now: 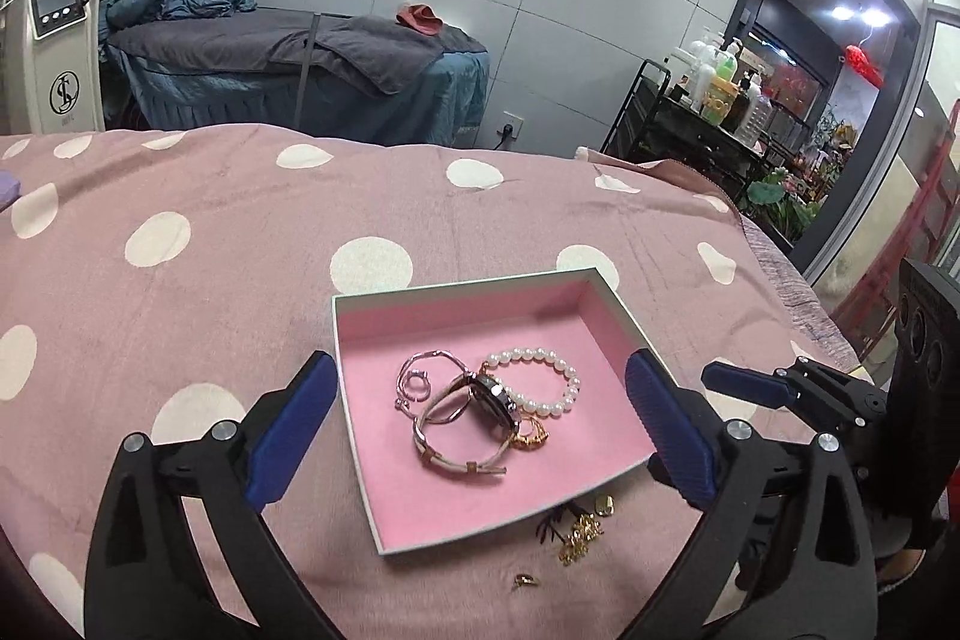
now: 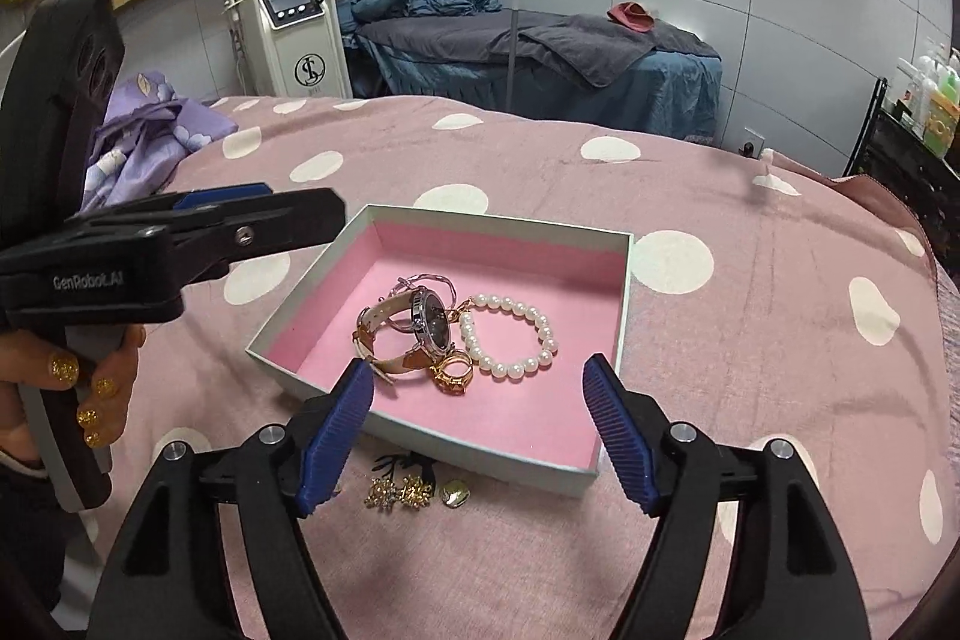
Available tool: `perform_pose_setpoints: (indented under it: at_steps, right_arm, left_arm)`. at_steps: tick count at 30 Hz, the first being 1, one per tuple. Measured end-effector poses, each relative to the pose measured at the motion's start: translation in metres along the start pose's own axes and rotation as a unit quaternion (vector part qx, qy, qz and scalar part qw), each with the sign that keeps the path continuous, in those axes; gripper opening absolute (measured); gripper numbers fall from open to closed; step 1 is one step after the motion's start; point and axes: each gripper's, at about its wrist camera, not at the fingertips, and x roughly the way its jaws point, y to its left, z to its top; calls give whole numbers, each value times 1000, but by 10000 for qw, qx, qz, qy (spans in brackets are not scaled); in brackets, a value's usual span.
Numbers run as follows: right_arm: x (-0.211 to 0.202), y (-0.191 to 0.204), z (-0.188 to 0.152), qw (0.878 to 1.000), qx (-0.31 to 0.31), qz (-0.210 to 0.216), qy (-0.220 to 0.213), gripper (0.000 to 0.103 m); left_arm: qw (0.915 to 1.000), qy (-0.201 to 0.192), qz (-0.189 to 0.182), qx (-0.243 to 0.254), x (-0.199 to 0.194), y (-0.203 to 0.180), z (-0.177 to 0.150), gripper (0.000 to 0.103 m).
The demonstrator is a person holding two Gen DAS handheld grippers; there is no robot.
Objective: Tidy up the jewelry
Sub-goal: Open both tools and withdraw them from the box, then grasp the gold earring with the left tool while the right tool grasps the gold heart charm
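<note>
Right gripper (image 2: pixel 477 430), jaws spread and empty, hangs just over the gold earrings (image 2: pixel 401 491); they lie on the bedspread (image 2: pixel 750 292) just outside the near wall of the box (image 2: pixel 480 445), closer to it than to the also open left gripper (image 1: pixel 480 424).

The left gripper (image 1: pixel 480 424) and right gripper (image 2: pixel 477 427) are showing matte black arms, ribbed blue finger pads (image 2: pixel 336 445) and round silver screws (image 2: pixel 270 434). White "GenRobot.AI" lettering (image 2: pixel 87 282) is running along the left gripper's body. The left hand (image 2: pixel 72 400) is wearing glittery gold nail polish.
</note>
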Motion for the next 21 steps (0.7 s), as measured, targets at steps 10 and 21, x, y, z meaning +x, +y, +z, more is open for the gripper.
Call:
perform_pose_setpoints:
  at_steps: [10, 21]
  right_arm:
    - [-19, -6, -25, 9995, 251, -135, -106, 75]
    - [-14, 4, -58, 9996, 98, -182, 183, 71]
  left_arm:
    - [9985, -148, 442, 299, -34, -1, -47, 96]
    - [9973, 135, 514, 502, -32, -11, -95, 96]
